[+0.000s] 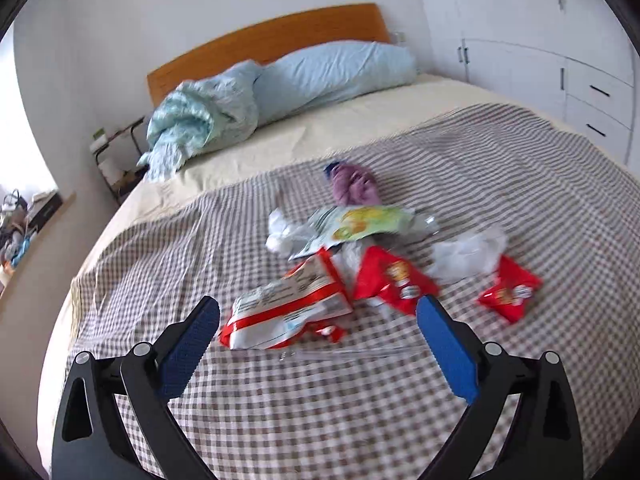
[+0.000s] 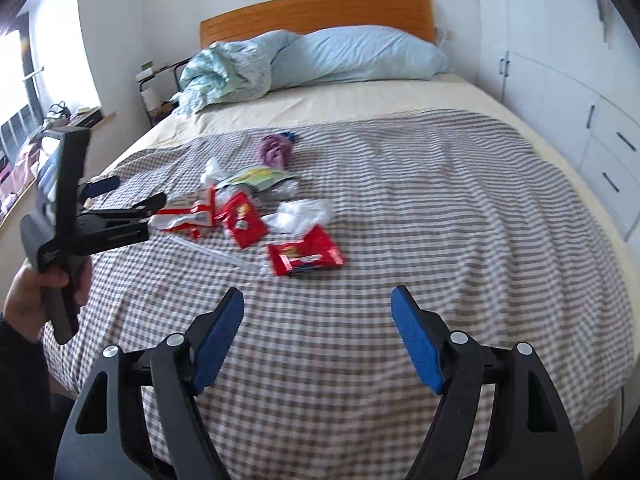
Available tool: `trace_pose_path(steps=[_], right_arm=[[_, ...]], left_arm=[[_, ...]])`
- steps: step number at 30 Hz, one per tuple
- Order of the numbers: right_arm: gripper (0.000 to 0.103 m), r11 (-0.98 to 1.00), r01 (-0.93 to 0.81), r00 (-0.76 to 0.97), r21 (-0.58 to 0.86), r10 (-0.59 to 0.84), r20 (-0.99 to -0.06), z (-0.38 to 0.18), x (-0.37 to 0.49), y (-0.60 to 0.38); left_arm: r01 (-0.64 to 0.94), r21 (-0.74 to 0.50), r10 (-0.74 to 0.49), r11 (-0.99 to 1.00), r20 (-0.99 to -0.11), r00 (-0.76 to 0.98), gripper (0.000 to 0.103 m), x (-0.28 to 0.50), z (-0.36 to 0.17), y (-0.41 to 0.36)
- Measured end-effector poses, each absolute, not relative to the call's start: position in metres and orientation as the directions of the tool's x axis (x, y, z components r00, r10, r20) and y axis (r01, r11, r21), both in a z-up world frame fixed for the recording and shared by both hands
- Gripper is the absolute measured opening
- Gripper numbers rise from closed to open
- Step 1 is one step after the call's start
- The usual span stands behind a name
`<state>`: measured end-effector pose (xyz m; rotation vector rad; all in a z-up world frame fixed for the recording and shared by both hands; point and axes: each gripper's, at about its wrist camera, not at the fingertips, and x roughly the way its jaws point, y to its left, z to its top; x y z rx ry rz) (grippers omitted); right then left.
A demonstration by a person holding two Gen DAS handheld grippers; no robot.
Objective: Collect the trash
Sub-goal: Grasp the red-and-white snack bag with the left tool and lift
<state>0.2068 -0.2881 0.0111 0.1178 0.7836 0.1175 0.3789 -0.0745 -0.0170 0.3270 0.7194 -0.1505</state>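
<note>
Trash lies in a loose heap on the checked bedspread (image 1: 280, 400). A red and white snack bag (image 1: 288, 308) is nearest, with a red wrapper (image 1: 390, 280) beside it and another red wrapper (image 1: 510, 292) to the right. Behind them are a green and yellow packet (image 1: 352, 226), crumpled clear plastic (image 1: 468, 254) and a purple bundle (image 1: 354, 184). My left gripper (image 1: 318, 318) hangs open above the snack bag, with nothing between its pads. My right gripper (image 2: 318, 312) is open too, short of a red wrapper (image 2: 306, 254). The left gripper (image 2: 124, 194) shows in the right wrist view, held by a hand (image 2: 36, 292).
A clear plastic strip (image 1: 348, 354) lies in front of the heap. Blue pillows (image 2: 352, 56) and a wooden headboard (image 2: 316, 12) stand at the far end. White cupboards with drawers (image 2: 600, 128) line the right side. A cluttered sill (image 1: 24, 220) runs along the left.
</note>
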Motion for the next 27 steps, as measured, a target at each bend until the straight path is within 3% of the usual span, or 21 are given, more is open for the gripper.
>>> trace_pose_path(steps=[5, 10, 13, 16, 18, 20, 23, 27], right_arm=[[0.073, 0.957, -0.095, 0.67, 0.274, 0.265, -0.693, -0.029, 0.238, -0.233], [0.073, 0.983, -0.116, 0.666, 0.143, 0.184, -0.723, -0.038, 0.244, -0.22], [0.073, 0.975, -0.087, 0.599, 0.205, 0.216, -0.771, -0.057, 0.252, -0.237], [0.073, 0.981, -0.052, 0.566, 0.189, 0.185, -0.804, -0.067, 0.258, -0.247], [0.073, 0.98, -0.055, 0.578, 0.193, 0.189, -0.794, -0.068, 0.26, -0.247], [0.073, 0.982, -0.062, 0.565, 0.18, 0.184, -0.804, -0.073, 0.264, -0.243], [0.073, 0.985, -0.075, 0.553, 0.158, 0.173, -0.815, -0.076, 0.266, -0.237], [0.073, 0.983, -0.099, 0.589, 0.154, 0.183, -0.787, -0.067, 0.258, -0.234]], left_arm=[[0.181, 0.037, -0.083, 0.983, -0.786, 0.613, 0.096, 0.439, -0.044, -0.016], [0.116, -0.15, -0.189, 0.982, -0.796, 0.576, 0.096, 0.469, -0.077, 0.018], [0.082, -0.1, -0.128, 0.992, -0.834, 0.536, 0.092, 0.476, -0.097, 0.014], [0.042, -0.144, -0.143, 0.989, -0.826, 0.545, 0.072, 0.478, -0.098, 0.024], [0.029, -0.188, -0.173, 0.982, -0.819, 0.547, 0.037, 0.48, -0.097, 0.033], [0.011, -0.225, -0.198, 0.974, -0.831, 0.52, 0.018, 0.48, -0.098, 0.038], [0.01, -0.24, -0.212, 0.971, -0.836, 0.506, 0.006, 0.474, -0.094, 0.039], [0.011, -0.266, -0.229, 0.964, -0.808, 0.543, 0.002, 0.457, -0.069, 0.039]])
